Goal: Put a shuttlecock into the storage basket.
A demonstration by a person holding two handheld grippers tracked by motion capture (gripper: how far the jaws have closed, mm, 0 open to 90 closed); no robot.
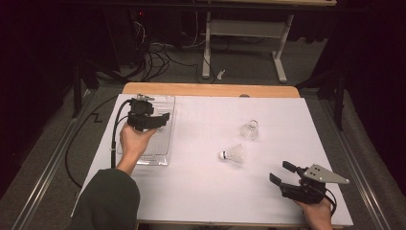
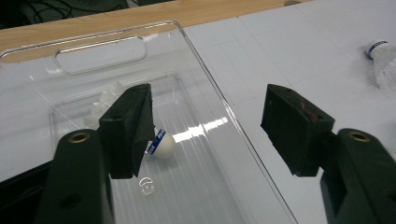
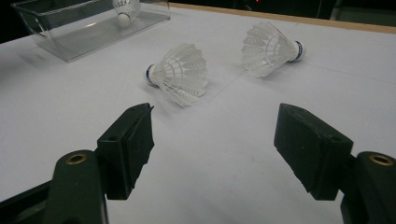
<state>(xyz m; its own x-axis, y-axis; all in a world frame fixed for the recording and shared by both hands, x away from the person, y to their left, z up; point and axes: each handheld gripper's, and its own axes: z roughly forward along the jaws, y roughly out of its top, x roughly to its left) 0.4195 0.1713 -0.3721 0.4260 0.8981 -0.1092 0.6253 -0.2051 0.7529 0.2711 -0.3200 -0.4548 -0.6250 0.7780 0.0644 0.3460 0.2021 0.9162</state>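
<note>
Two white shuttlecocks lie on their sides on the white table: one [image 1: 250, 129] [image 3: 271, 49] farther off, one [image 1: 233, 154] [image 3: 180, 74] nearer. A third shuttlecock [image 2: 161, 143] [image 3: 125, 9] rests inside a clear plastic tray [image 1: 160, 143] [image 2: 93, 51] [image 3: 56, 28] at the table's left. My left gripper [image 1: 163, 120] [image 2: 212, 123] hovers open over the tray, nothing between its jaws; the left jaw hides part of that shuttlecock. My right gripper [image 1: 281, 172] [image 3: 217, 140] stands open low near the front right, pointing at the two loose shuttlecocks, a short way from the nearer one.
The white sheet [image 1: 215, 182] covers a wooden table whose bare edge [image 1: 210, 89] shows at the back. A black cable [image 1: 115, 139] trails from the left gripper off the table's left side. A table frame and cables stand on the floor beyond.
</note>
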